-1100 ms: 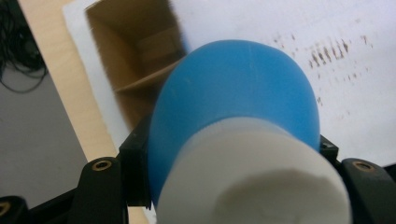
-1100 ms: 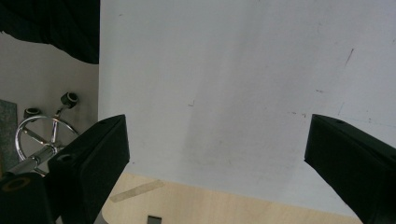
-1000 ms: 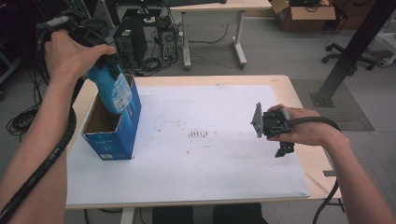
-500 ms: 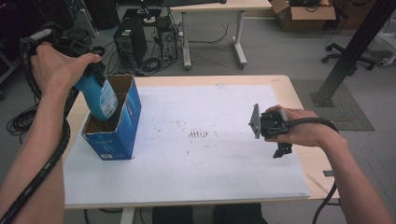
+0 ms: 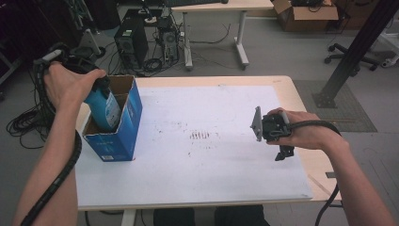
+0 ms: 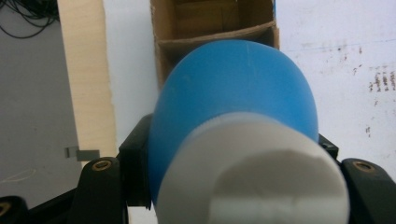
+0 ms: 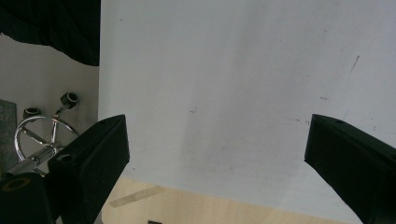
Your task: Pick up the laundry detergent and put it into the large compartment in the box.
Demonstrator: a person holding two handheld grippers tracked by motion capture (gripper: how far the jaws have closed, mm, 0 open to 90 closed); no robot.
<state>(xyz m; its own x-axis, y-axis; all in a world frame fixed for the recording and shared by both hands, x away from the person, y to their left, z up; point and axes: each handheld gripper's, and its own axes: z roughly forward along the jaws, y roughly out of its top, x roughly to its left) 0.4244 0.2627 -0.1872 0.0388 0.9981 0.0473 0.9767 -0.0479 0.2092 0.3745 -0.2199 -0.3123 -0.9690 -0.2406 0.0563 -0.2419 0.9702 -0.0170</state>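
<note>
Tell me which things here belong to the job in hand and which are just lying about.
In the job:
- blue bottle, gripped by the left gripper
- blue box, the bottle going into it

Lying about:
- right gripper, open, nothing between its jaws
- computer towers on the floor
- far table
- cardboard box behind it

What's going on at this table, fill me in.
A person is working with a gripper in each hand. The left gripper is shut on a blue bottle with a white cap and holds it partly inside an open blue cardboard box at the table's left edge. The right gripper hangs open over the white table cover, holding nothing.
</note>
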